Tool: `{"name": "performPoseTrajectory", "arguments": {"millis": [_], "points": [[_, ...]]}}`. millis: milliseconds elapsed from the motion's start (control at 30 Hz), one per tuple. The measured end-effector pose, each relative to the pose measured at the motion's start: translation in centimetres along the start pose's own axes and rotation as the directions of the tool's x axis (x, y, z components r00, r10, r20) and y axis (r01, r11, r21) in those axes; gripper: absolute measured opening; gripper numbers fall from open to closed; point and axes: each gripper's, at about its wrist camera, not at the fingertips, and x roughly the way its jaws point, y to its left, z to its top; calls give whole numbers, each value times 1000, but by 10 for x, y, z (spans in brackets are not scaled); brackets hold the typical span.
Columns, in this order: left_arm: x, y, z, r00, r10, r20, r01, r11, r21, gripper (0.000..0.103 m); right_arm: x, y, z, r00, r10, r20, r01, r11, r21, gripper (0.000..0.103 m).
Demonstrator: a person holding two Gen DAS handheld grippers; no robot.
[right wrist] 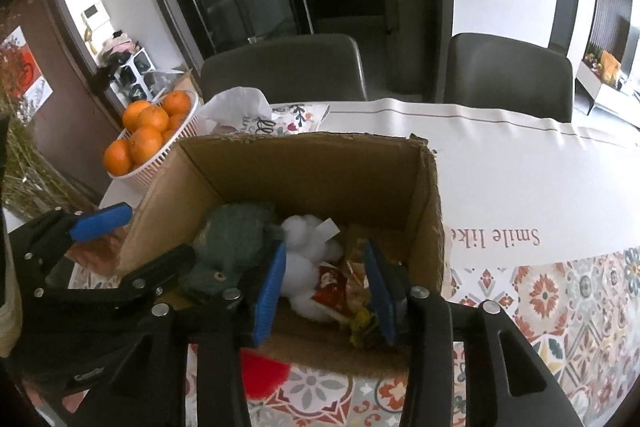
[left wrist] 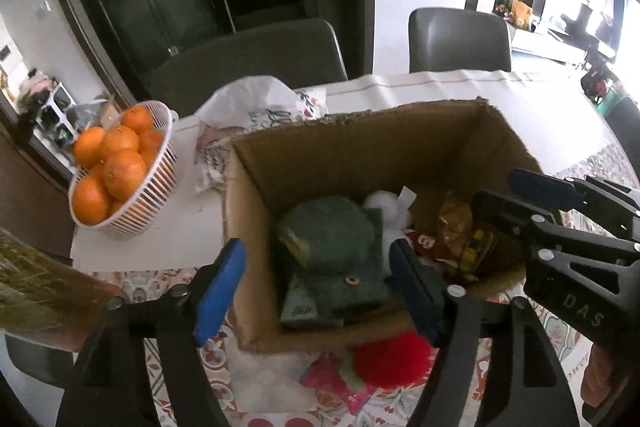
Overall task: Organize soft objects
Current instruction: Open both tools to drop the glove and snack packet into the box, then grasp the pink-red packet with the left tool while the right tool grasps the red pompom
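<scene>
A: Where do our claws sit right now?

B: We hold both above an open brown cardboard box [left wrist: 280, 195] on the patterned worktop [right wrist: 560, 291]. Our left claw [left wrist: 316, 287] stands spread wide over the box's near left corner, one blue pad outside the wall and one inside, with nothing pinched. Our right claw [right wrist: 326, 291] is partly spread over the box's middle, and its pads press on nothing.

A: And the soft things?

B: Inside the box we see a rumpled green knitted cloth piece with a small metal snap [left wrist: 340, 247], a fluffy white plush toy [right wrist: 308, 267] just beside it, and a crinkly red and gold foil packet [right wrist: 340, 283] touching the plush. A fuzzy red pompom-like thing [left wrist: 394, 359] lies outside, against the box's near wall, next to a pink packet [left wrist: 332, 379].

A: How will they handle?

B: We judge them all light and yielding. The green cloth would fold and sag, so we would pinch a thick bunched fold. The plush would squash, so its round body suits a grip. The foil looks slippery and noisy. The red fluff likely needs a deep bite at its core, since loose fibres would slide free.

A: Anything nearby to avoid?

B: A white slatted basket of oranges [left wrist: 156, 195] stands left of the box, well apart.
</scene>
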Motion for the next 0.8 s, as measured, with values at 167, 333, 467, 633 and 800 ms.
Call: {"name": "performPoseTrajectory", "arguments": {"millis": [167,333,467,633,800], "points": [[-24,0,-7,999,27,47,-27,1000,-2,84,-20,5,-6,999,-3,34,3,1000,-3,48],[-53,1,-22,992,68,107,-69,998,6,87,-44,16,-17,997,-2,78,3,1000,-20,52],[-74,4,-36,988,79,130,-80,997,-1,90,-60,30,-28,995,13,102,-10,999,-35,57],[-95,9,-57,983,93,156,-90,996,-25,92,-79,44,-45,992,23,122,-17,998,-54,58],[-110,15,-79,981,105,163,-99,994,-43,93,-87,56,-59,991,36,127,-26,997,-75,58]]}}
